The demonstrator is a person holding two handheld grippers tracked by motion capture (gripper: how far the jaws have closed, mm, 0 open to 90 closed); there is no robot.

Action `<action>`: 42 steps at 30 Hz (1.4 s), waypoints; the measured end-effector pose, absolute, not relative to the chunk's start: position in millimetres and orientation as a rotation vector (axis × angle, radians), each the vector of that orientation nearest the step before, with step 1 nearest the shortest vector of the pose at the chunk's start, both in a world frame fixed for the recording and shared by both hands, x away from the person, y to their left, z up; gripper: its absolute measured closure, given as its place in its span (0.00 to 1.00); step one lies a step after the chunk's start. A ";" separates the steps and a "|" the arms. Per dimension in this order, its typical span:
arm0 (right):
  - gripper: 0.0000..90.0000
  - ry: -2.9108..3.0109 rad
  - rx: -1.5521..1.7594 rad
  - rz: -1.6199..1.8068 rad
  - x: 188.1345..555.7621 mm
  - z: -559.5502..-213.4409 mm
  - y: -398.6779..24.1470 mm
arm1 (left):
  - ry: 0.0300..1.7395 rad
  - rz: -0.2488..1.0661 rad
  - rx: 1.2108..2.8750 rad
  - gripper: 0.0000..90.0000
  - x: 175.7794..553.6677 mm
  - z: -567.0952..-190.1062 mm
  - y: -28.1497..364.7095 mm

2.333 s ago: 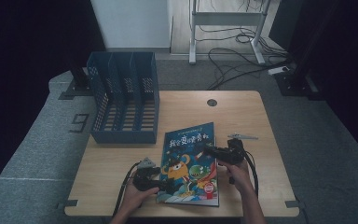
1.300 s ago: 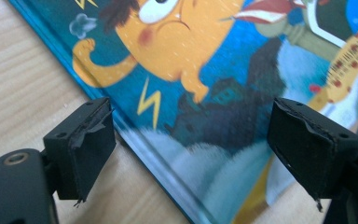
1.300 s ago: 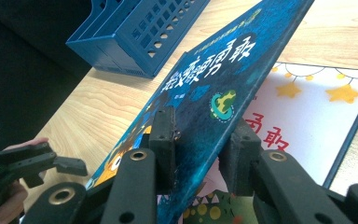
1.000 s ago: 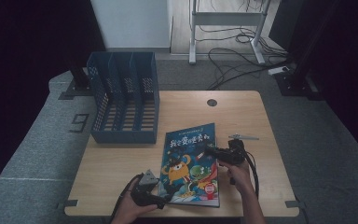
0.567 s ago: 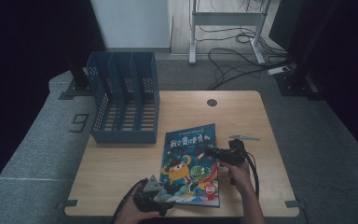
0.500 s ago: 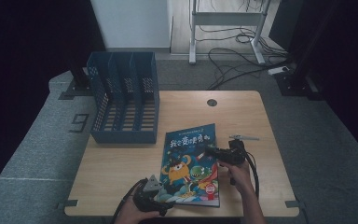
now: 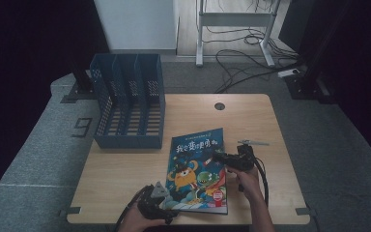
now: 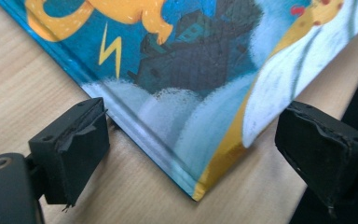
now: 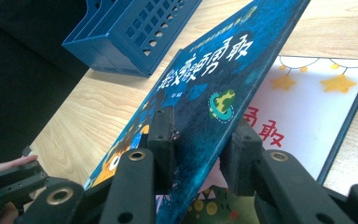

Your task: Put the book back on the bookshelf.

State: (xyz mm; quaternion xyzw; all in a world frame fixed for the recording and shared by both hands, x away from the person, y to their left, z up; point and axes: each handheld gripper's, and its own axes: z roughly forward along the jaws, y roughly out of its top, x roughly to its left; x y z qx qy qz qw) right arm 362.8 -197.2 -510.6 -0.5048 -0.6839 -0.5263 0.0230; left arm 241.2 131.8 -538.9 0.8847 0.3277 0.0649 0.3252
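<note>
A picture book with a blue cartoon cover lies on the wooden table. My right gripper is at the book's right edge, shut on the front cover. The cover is tilted up off a white inner page with stars and red characters. One of the right gripper's jaws lies over the cover and the other under it. My left gripper sits at the near left corner of the book, open. In the left gripper view, that corner lies on the table between the wide-apart jaws of the left gripper.
A blue slotted file rack stands at the back left of the table, also in the right gripper view. A round cable hole is at the back middle. The left gripper shows far off at lower left there.
My left gripper has slid along the book's left side toward the near edge of the table and now frames the book's corner. The right gripper and the lifted cover have stayed put.
</note>
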 end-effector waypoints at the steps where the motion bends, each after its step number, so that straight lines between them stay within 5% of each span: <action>1: 0.74 -2.117 -1.563 -1.633 362.5 -510.4 -197.0 | 0.857 0.175 2.319 0.11 241.1 -539.2 131.5; 42: 0.77 -2.249 -1.581 -1.782 343.5 -476.4 -189.0 | 0.864 0.136 2.271 0.13 259.8 -540.1 139.5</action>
